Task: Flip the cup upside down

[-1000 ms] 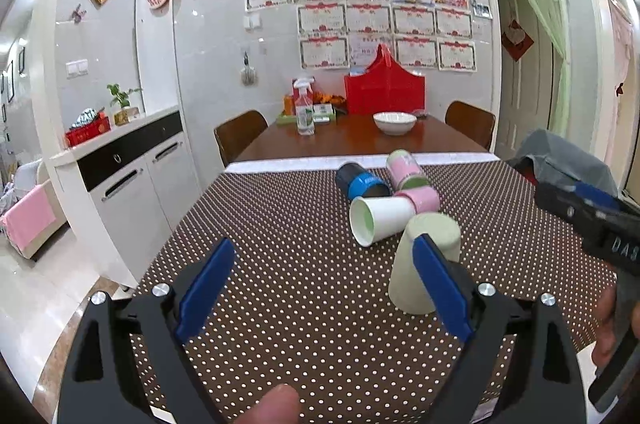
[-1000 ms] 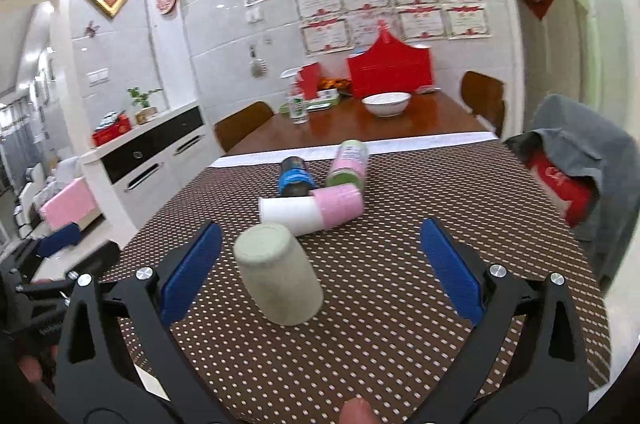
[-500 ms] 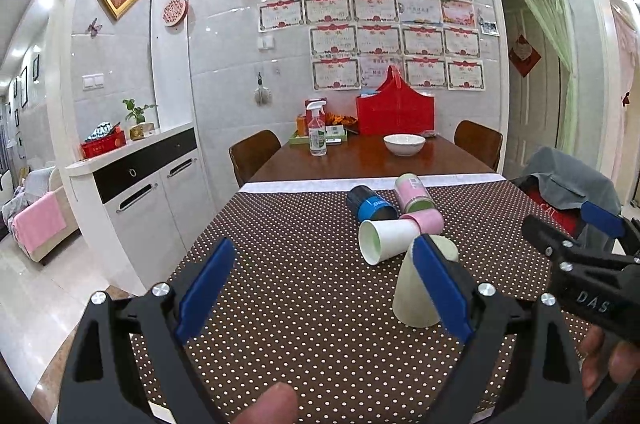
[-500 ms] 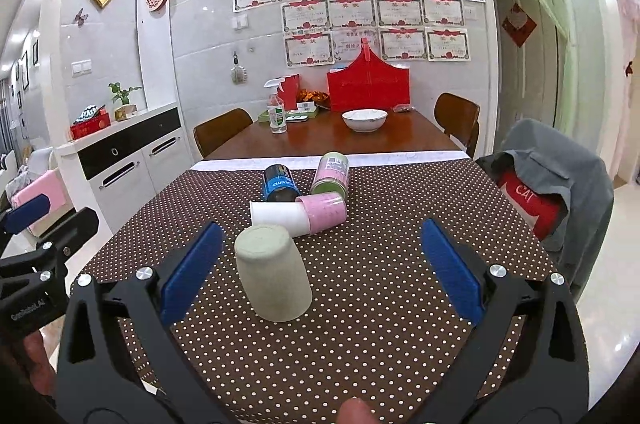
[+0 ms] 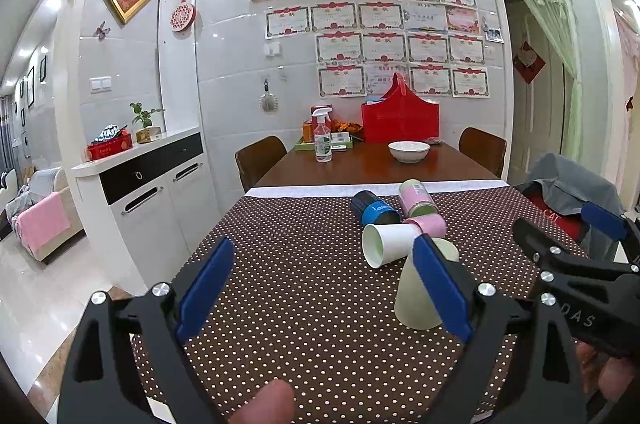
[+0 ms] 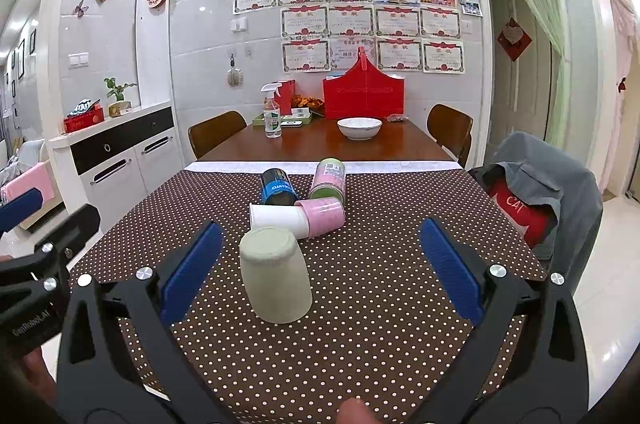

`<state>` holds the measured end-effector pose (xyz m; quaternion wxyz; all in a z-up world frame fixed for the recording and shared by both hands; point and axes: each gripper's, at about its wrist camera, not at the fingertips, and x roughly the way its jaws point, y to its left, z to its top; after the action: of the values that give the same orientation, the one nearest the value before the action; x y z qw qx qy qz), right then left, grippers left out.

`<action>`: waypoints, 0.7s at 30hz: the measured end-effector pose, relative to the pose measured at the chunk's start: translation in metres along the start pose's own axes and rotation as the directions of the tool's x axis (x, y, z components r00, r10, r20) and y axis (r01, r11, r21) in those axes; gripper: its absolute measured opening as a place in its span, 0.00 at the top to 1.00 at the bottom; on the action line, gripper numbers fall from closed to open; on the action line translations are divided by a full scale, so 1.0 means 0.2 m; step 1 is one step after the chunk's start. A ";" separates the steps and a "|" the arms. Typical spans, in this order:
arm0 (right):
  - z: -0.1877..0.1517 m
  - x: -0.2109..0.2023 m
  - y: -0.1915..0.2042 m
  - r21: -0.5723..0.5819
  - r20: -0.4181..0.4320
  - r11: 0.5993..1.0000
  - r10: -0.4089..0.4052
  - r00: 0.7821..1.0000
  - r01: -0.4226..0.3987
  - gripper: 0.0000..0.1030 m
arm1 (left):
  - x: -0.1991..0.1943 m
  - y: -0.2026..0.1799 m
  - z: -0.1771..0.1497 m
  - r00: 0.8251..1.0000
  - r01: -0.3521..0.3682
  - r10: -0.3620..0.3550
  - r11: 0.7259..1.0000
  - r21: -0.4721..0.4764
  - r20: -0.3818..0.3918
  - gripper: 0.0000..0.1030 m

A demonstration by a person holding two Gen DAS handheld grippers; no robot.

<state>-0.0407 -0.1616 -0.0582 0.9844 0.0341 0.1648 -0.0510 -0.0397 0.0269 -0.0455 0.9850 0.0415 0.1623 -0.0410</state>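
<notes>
A pale green cup [image 6: 276, 274] stands upside down on the dotted brown tablecloth [image 6: 360, 304], near the front. In the left wrist view the cup [image 5: 412, 298] is partly hidden behind my right finger. My right gripper [image 6: 320, 272] is open and empty, back from the cup, which sits left of centre between its fingers. My left gripper [image 5: 324, 288] is open and empty, to the left of the cup. The right gripper also shows in the left wrist view [image 5: 580, 264] at the right edge.
Behind the cup lie a white cup [image 6: 278, 218], a pink cup [image 6: 322, 216], a blue can [image 6: 276, 188] and a pink-green can [image 6: 328, 178]. A white bowl [image 6: 359, 127], spray bottle [image 6: 272, 116] and red bag [image 6: 363, 92] stand on the far wooden table. A chair with a grey jacket [image 6: 540, 192] is at the right.
Both grippers have drawn back and risen away from the upside-down green cup. The cup has stayed where it stands. Both grippers remain open.
</notes>
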 end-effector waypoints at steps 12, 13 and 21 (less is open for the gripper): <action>0.00 -0.01 0.02 -0.010 0.010 1.000 -0.003 1.000 0.003 0.06 | 0.00 0.03 0.01 1.000 -0.015 0.015 1.000 -0.027 0.003 0.13; 0.00 -0.01 0.02 -0.009 0.009 1.000 -0.002 1.000 0.002 0.06 | 0.00 0.03 0.01 1.000 -0.014 0.014 0.999 -0.029 0.003 0.13; 0.01 -0.02 0.02 -0.004 0.012 1.000 -0.004 1.000 0.004 0.06 | -0.01 0.04 0.00 1.000 -0.016 0.016 0.999 -0.032 0.010 0.13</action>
<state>-0.0426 -0.1567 -0.0559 0.9853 0.0315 0.1592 -0.0531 -0.0412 0.0345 -0.0433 0.9866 0.0270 0.1577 -0.0307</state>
